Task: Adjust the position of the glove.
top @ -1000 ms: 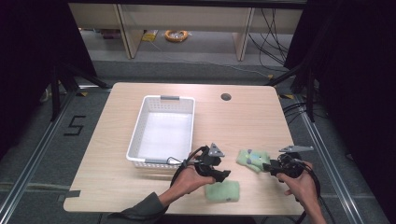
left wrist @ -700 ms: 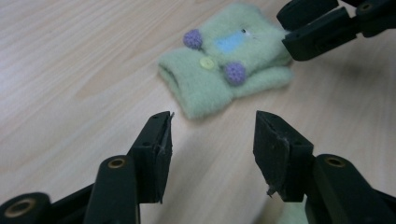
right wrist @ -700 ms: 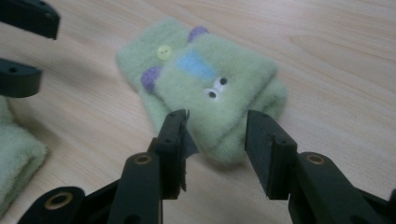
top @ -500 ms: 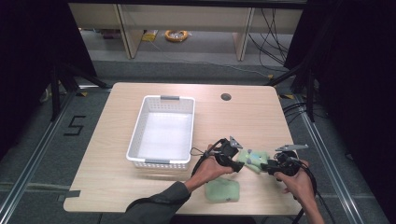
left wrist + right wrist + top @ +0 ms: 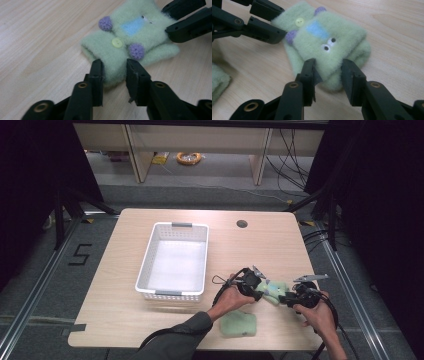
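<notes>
Here the small green knitted mitten (image 5: 272,291) lies flat on the wooden table (image 5: 150,330), near the front edge and right of the white plastic basket (image 5: 172,262). It carries a blue patch, two purple bobbles, a yellow button and two small eyes. The left gripper (image 5: 259,290) comes at it from the left and the right gripper (image 5: 281,298) from the right, so the mitten sits between the two tools.

In the left gripper view, the left gripper (image 5: 114,75) has its two black jaws on either side of the mitten's (image 5: 130,40) near end; they have just been closing, and the fabric bunches up between the pads, which press on it. The other tool's jaws show at the far right of that view, at the opposite end of the mitten.

In the right gripper view, the right gripper (image 5: 328,72) likewise has its jaws around the near corner of the mitten (image 5: 324,42), just been closing, with the pads squeezed against the thick folded edge. A second green knitted piece (image 5: 239,324) lies on the table just nearer the person, apart from both tools.
</notes>
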